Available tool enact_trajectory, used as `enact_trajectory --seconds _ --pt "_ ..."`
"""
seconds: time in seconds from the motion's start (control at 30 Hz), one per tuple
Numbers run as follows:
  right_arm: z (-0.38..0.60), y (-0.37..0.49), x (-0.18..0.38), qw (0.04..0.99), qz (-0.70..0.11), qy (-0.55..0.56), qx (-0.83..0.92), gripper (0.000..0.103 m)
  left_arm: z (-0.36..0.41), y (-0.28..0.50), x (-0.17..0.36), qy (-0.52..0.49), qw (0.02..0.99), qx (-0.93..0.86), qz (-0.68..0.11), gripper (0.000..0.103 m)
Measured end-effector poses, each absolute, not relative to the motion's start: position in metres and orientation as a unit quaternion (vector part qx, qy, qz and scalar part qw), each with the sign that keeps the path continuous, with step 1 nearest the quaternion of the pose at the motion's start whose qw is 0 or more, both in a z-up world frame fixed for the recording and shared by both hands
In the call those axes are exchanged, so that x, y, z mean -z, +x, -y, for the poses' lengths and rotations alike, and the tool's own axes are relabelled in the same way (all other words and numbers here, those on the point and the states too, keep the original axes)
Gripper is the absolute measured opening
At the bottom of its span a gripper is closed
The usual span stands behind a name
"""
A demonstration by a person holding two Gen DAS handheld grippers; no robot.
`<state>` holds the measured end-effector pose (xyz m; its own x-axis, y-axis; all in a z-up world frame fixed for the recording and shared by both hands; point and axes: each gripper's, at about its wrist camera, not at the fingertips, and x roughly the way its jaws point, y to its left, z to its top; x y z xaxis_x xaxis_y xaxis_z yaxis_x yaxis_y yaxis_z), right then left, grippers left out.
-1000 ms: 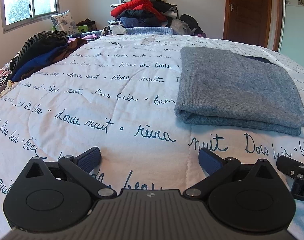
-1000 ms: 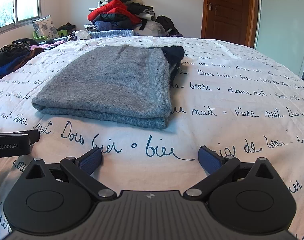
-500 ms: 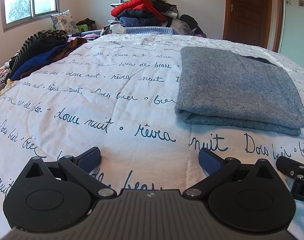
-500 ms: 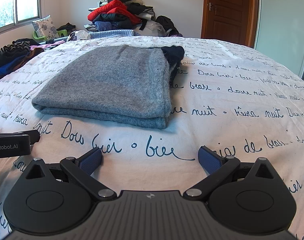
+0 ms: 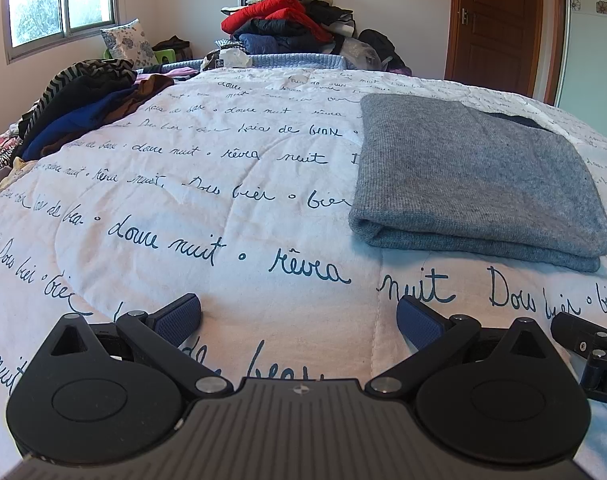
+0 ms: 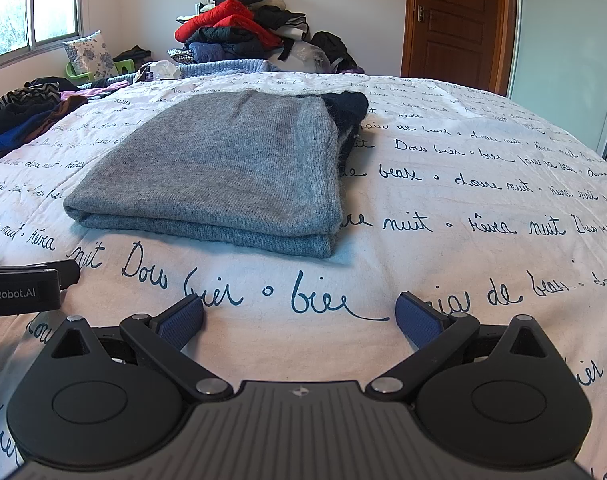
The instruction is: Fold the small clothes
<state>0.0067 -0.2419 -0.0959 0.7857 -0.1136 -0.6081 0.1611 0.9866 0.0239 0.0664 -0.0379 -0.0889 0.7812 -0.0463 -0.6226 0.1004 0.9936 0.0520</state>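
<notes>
Grey knitted sweater (image 6: 223,176) lies folded mid-frame on the script-printed white quilt (image 6: 483,208), seemingly finished; left gripper (image 5: 299,314) and right gripper (image 6: 299,314) both gape, holding nothing; unfolded dark clothes (image 5: 83,108) wait upper left.

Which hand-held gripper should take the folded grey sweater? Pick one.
Right, probably. The right hand-held gripper is open and points nearly straight at the grey sweater; from the left hand-held gripper, also open, it lies off to the right.

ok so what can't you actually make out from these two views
- Dark garment: mostly under the folded grey sweater in both wrist views; its type is unclear.
- Clothes pile: far off, items overlap.
- Right gripper, open like the left gripper: cut off by the left view's edge.
</notes>
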Motion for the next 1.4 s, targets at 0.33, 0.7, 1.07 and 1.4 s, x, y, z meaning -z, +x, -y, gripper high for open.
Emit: enact_trajectory --seconds 0.33,0.7,1.07,1.4 --pt "0.242 0.007 0.096 0.944 -0.319 0.037 0.073 0.103 0.038 0.067 0.089 0.041 0.943 0.039 -0.328 0.103" --pt "0.242 0.007 0.096 0.944 -0.319 0.037 0.073 0.103 0.037 0.067 0.089 0.037 0.942 0.040 -0.330 0.103" --pt "0.242 0.007 0.096 0.944 -0.319 0.037 0.073 0.103 0.038 0.068 0.087 0.040 0.939 0.042 -0.338 0.103" --pt "0.232 -0.005 0.091 0.947 -0.315 0.014 0.060 0.103 0.030 0.059 0.080 0.032 0.937 0.040 -0.346 0.103"
